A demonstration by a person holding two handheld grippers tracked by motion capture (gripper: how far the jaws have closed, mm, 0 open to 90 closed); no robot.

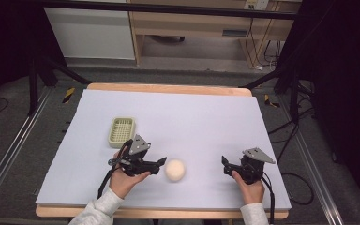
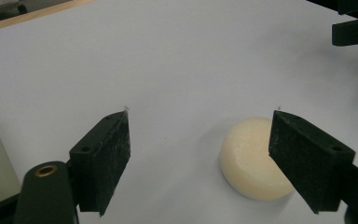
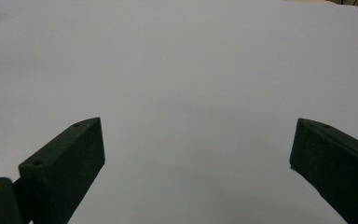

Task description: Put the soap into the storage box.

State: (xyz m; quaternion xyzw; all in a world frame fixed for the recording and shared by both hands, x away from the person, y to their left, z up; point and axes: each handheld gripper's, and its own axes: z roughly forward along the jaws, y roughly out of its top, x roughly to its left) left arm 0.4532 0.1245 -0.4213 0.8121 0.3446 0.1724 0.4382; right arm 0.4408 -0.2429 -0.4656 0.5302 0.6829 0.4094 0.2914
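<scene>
Early stage, by the look of it: nothing gripped yet. Cream round soap bar lying flat on the white table sheet, near the front edge, just to the right of the left gripper and well left of the right gripper. Left gripper spread wide, with the soap bar sitting partly behind one black pad, off-centre in the gap, not clamped. Right gripper also spread, holding nothing, pointed over bare sheet. Pale green slotted tray behind and to the left of the soap, near but apart. Still to do, most likely: centring on the soap, closing, lifting, carrying to the tray.
</scene>
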